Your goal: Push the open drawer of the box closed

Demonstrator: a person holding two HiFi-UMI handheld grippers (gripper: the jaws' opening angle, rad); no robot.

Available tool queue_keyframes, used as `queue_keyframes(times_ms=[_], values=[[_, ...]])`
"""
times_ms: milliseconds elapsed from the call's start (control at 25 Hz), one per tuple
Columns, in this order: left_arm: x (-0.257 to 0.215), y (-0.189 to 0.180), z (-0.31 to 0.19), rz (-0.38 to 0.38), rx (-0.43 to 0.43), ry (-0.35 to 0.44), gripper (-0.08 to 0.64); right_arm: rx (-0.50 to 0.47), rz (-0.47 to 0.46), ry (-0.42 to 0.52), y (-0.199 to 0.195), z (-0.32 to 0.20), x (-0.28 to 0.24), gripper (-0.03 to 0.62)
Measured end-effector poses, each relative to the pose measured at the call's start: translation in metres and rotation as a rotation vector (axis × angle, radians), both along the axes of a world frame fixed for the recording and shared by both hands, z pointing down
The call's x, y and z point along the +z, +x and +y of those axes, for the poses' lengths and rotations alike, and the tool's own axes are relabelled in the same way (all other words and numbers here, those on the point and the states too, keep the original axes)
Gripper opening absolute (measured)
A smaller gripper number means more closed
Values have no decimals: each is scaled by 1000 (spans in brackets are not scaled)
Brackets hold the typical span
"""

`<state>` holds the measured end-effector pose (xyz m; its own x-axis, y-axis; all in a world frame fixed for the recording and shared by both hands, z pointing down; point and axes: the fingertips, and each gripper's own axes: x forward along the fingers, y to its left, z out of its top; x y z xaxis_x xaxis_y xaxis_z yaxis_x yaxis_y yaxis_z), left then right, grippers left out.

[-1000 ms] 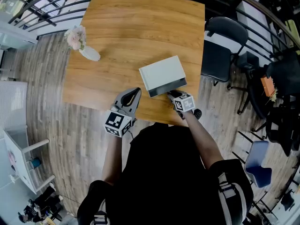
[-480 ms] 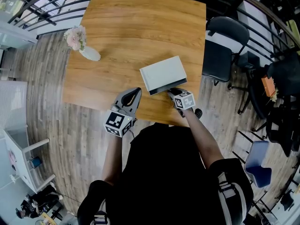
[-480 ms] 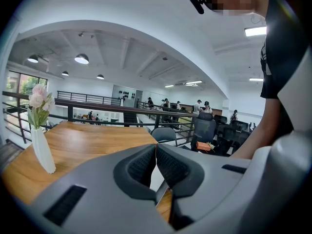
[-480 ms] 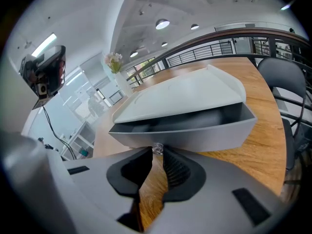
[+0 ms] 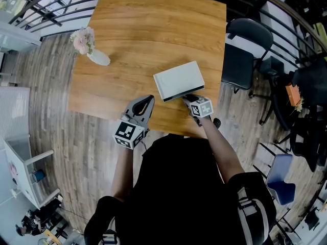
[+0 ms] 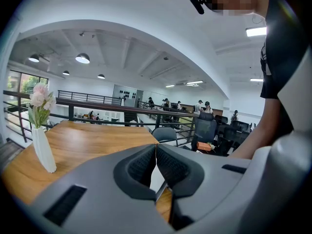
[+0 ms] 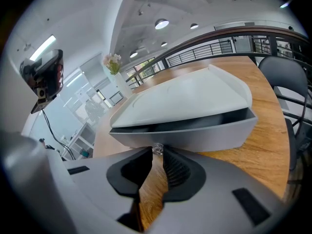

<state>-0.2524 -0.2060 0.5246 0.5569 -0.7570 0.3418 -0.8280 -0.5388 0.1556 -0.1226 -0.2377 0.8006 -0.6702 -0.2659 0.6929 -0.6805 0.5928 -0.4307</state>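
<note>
Head view: the drawer sits deeper in the box than a second ago, a sliver from closed, on the surface. The right claw pinches its knob; the left claw is closed and empty.

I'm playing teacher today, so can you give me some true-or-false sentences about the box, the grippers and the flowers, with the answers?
1. The drawer of the white box is shut all the way. False: a dark gap shows above the drawer front.
2. The right gripper has the drawer's small clear knob between its jaw tips. True.
3. The left gripper holds the vase. False: its jaws are together with nothing in them, and the vase stands apart, far over on the table.
4. The flowers in the vase are pink. True.
</note>
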Motion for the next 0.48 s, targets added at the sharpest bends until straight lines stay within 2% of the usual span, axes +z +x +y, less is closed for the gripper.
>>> queue_keyframes(times_ms=[480], values=[[0,-5,0,-2,-7,-4,23,6,-4,3,-5,-11,-1,83]])
